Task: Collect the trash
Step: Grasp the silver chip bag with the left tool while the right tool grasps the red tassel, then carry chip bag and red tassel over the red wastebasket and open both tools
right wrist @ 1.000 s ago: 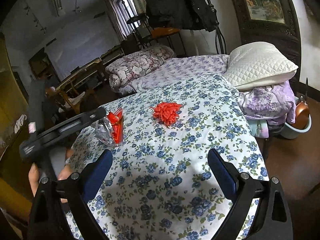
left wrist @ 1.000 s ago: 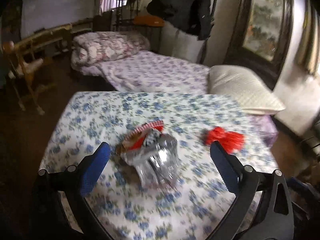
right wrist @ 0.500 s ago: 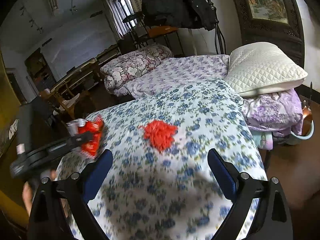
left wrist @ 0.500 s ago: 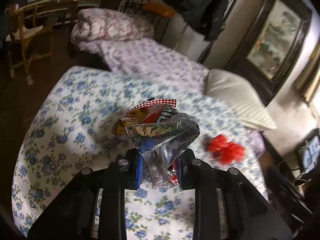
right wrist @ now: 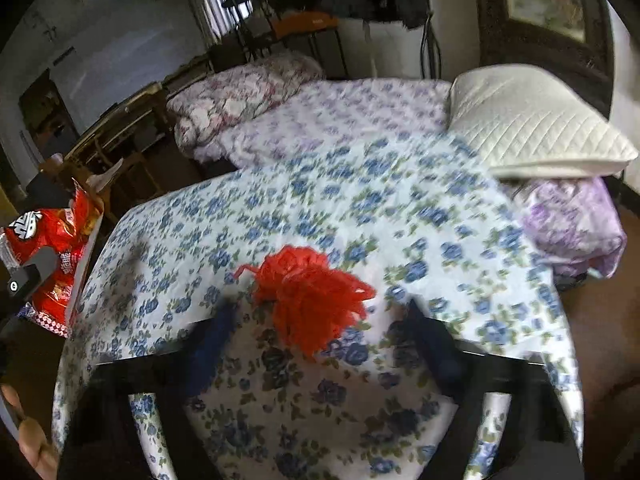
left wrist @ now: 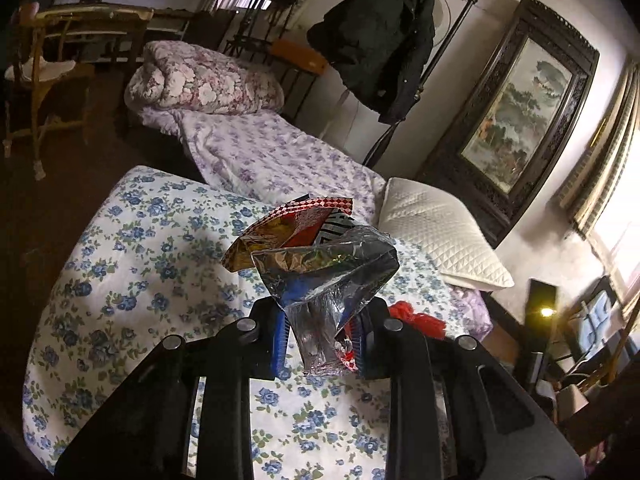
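My left gripper (left wrist: 320, 340) is shut on a crumpled foil snack wrapper (left wrist: 320, 276), red outside and silver inside, and holds it above the floral tablecloth (left wrist: 132, 264). The same wrapper shows at the left edge of the right wrist view (right wrist: 52, 256), lifted off the table. A crumpled red plastic bag (right wrist: 312, 300) lies on the cloth; it peeks out right of the left fingers (left wrist: 416, 320). My right gripper (right wrist: 320, 344) is open, with the red bag between its fingers and just ahead of them.
A white quilted pillow (right wrist: 528, 124) lies on a folded purple blanket (right wrist: 576, 224) at the table's far right edge. A bed with a rolled floral quilt (left wrist: 204, 80) stands behind the table. A wooden chair (left wrist: 40, 76) stands at the left.
My left gripper shut on the snack wrapper and lifted it off the table. My right gripper moved forward and down, so the red bag now sits between its open fingers.
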A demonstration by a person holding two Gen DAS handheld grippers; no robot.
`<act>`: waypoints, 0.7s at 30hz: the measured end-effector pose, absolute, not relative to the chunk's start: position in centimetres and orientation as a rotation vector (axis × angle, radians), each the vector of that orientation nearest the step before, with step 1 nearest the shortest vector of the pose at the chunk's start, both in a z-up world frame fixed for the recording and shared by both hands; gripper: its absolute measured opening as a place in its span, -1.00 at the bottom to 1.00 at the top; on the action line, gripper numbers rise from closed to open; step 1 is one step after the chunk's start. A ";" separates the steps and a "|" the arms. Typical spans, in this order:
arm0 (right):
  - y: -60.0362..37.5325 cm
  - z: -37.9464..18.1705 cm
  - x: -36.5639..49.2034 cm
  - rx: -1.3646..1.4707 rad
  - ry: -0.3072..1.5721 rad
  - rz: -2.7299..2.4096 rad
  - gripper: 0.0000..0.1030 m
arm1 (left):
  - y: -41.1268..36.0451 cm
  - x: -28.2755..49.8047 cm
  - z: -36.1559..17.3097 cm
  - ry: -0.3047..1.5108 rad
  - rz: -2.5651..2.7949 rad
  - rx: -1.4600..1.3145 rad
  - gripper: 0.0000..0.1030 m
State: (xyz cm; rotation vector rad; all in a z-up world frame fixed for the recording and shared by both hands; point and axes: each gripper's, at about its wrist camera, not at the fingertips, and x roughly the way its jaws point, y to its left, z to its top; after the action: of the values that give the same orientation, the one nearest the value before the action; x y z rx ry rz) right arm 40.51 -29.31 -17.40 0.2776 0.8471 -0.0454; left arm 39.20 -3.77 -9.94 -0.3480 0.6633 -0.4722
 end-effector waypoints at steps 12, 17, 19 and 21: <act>-29.3 -14.1 34.3 0.287 0.735 0.023 -0.55 | -6.1 36.7 -9.0 0.619 -0.427 -0.237 -0.48; -29.9 -12.3 30.3 0.310 0.709 0.027 -0.55 | -8.1 33.2 -8.2 0.594 -0.452 -0.170 -0.48; -30.0 -11.5 28.5 0.311 0.699 0.035 -0.55 | -9.1 31.0 -8.0 0.574 -0.444 -0.116 -0.48; -30.0 -10.5 26.4 0.301 0.685 0.044 -0.55 | -9.4 28.2 -8.2 0.582 -0.439 -0.092 -0.48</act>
State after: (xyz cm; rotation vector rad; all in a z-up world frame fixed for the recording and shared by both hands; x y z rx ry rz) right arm 26.39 -29.99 -10.53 0.3013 0.6852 0.0438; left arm 28.19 -9.44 -8.18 -0.0917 0.5821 -0.4388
